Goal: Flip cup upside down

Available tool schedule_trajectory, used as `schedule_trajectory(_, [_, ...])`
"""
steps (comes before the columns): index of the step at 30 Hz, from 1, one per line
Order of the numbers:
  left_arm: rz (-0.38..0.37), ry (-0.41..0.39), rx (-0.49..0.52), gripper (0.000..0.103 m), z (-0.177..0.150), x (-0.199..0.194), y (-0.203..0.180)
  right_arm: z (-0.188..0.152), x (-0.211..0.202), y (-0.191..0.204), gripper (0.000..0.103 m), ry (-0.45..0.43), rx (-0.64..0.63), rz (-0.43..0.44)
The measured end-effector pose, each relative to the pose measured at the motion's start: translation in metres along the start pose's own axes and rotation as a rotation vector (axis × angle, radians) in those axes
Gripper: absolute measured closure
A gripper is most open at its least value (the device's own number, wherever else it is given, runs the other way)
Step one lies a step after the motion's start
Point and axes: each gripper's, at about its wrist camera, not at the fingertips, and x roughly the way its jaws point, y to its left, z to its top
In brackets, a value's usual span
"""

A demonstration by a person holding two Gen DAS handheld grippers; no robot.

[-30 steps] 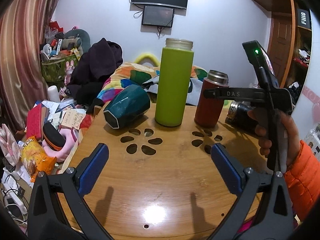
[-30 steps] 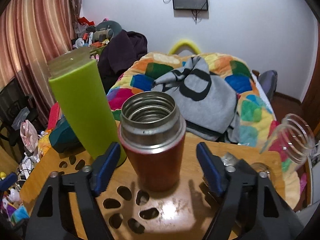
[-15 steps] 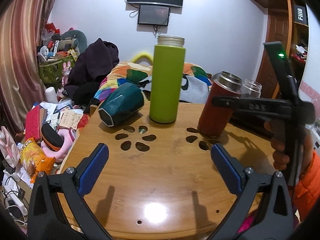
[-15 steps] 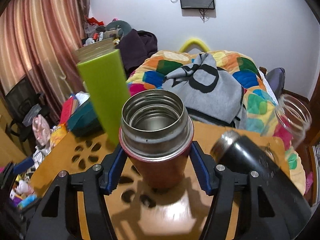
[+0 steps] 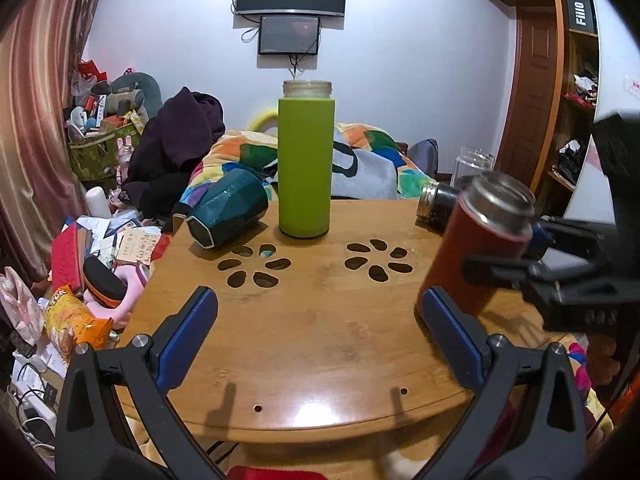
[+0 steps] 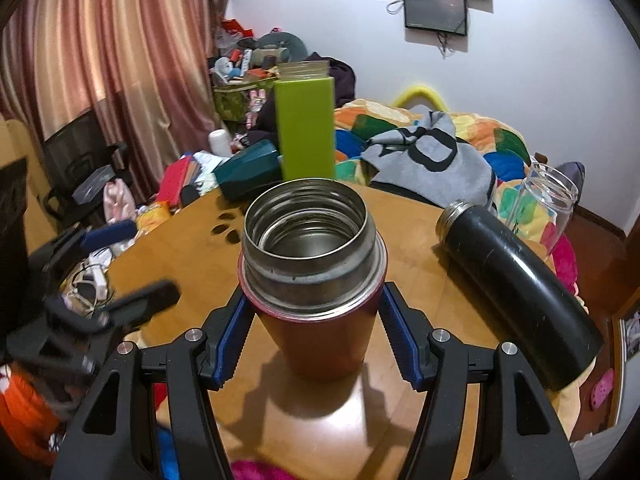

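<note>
A red steel cup (image 6: 316,300) with an open silver mouth is held mouth up between the blue pads of my right gripper (image 6: 316,336), which is shut on it, above the wooden table (image 6: 420,272). In the left wrist view the same red cup (image 5: 476,252) leans slightly and sits at the right, gripped by the black right gripper (image 5: 532,256). My left gripper (image 5: 320,340) is open and empty over the table's near edge (image 5: 320,412).
A tall green bottle (image 5: 306,164) stands at the back middle. A dark teal cup (image 5: 228,212) lies on its side at the back left. A black flask (image 6: 516,288) lies on its side at the right, a clear glass jar (image 6: 548,204) behind it. Clutter lies left of the table.
My right gripper closed on the red cup, lifted it and carried it toward the table's front right. The left gripper stayed open and drew back a little.
</note>
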Motion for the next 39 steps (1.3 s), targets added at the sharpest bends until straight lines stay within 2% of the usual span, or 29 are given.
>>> schedule_trajectory(8, [-0.022,-0.042,0.017,0.0,0.011,-0.017,-0.004,-0.006,0.003,-0.003,0.043,-0.046,0.026,0.031])
schedule_trajectory(14, [-0.15,-0.04,0.042,0.0,0.028,-0.017,-0.021,-0.018,0.002,-0.009,0.042,-0.066,0.065,0.07])
schedule_trajectory(17, [-0.25,-0.01,0.096,0.0,0.033,-0.009,-0.039,-0.026,0.002,-0.009,0.042,-0.064,0.069,0.068])
schedule_trajectory(21, [-0.322,0.06,0.156,0.0,0.034,0.012,-0.064,-0.043,-0.001,-0.013,0.041,-0.058,0.07,0.052])
schedule_trajectory(23, [-0.341,0.098,0.159,0.0,0.033,0.026,-0.073,-0.05,-0.002,-0.018,0.041,-0.054,0.084,0.047])
schedule_trajectory(26, [-0.389,0.154,0.106,0.0,0.035,0.043,-0.073,-0.055,0.0,-0.027,0.041,-0.043,0.115,0.052])
schedule_trajectory(27, [-0.413,0.163,0.077,0.002,0.035,0.046,-0.071,-0.057,0.0,-0.029,0.041,-0.043,0.12,0.055])
schedule_trajectory(31, [-0.499,0.199,-0.005,0.032,0.035,0.056,-0.063,-0.056,0.001,-0.025,0.041,-0.061,0.102,0.055])
schedule_trajectory(39, [-0.546,0.207,-0.101,0.035,0.036,0.055,-0.042,-0.045,0.016,-0.01,0.041,-0.066,0.069,0.065])
